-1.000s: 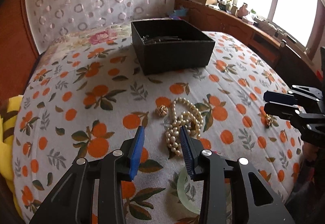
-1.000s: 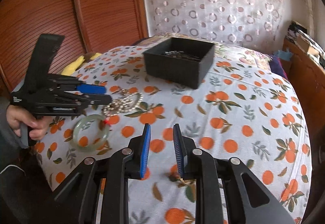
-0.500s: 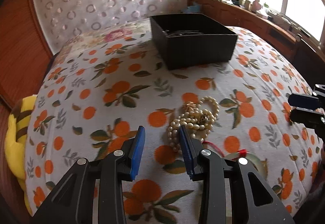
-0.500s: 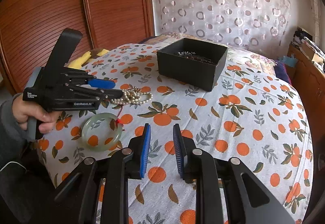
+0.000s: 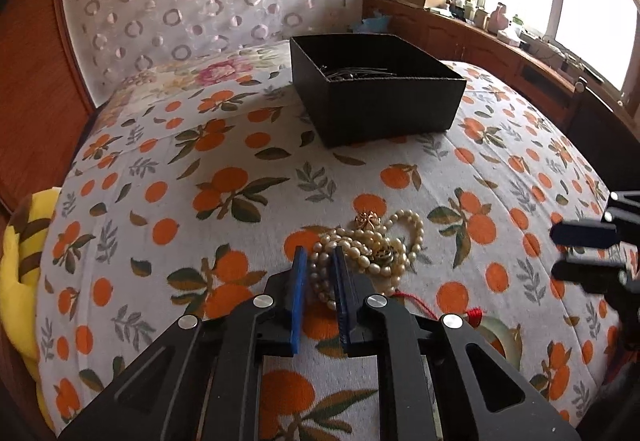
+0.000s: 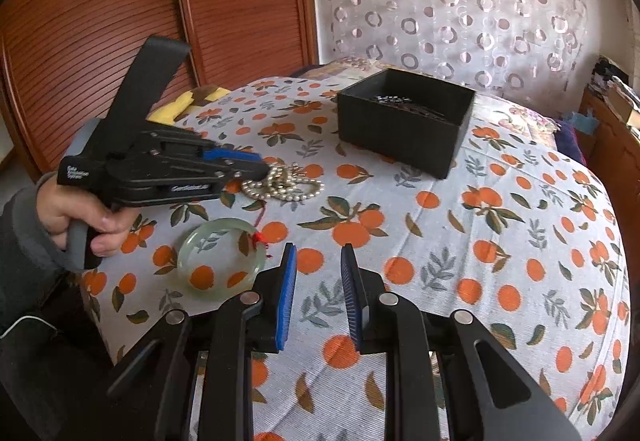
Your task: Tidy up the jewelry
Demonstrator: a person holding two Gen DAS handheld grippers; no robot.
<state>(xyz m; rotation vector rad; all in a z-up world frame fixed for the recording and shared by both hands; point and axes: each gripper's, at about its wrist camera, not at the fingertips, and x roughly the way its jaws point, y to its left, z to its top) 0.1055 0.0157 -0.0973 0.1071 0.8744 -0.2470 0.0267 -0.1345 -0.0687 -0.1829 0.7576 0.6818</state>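
A heap of pearl necklace [image 5: 372, 253] lies on the orange-print bedspread [image 5: 240, 169], with a small gold piece [image 5: 367, 220] at its far edge. My left gripper [image 5: 319, 255] has its jaws closing around the near strands, and the blue pads press on the pearls. The right wrist view shows that same left gripper [image 6: 260, 169] with its tips at the pearl necklace [image 6: 288, 187]. My right gripper [image 6: 319, 253] stands open, nothing between its fingers, just right of a pale green bangle [image 6: 188, 261] with a red cord [image 6: 260, 237]. A black open box [image 5: 384, 109] holding some jewelry sits farther back.
A yellow striped cushion [image 5: 20, 261] lies at the bed's left edge. A wooden sideboard [image 5: 500, 53] with clutter runs under the window on the right. Wooden slatted doors [image 6: 100, 21] stand behind the person's hand [image 6: 80, 217]. The right gripper [image 5: 556, 253] shows at the left wrist view's right edge.
My left gripper has slid onto the near end of the pearl necklace and its jaws have narrowed around the strands. The right gripper has stayed open.
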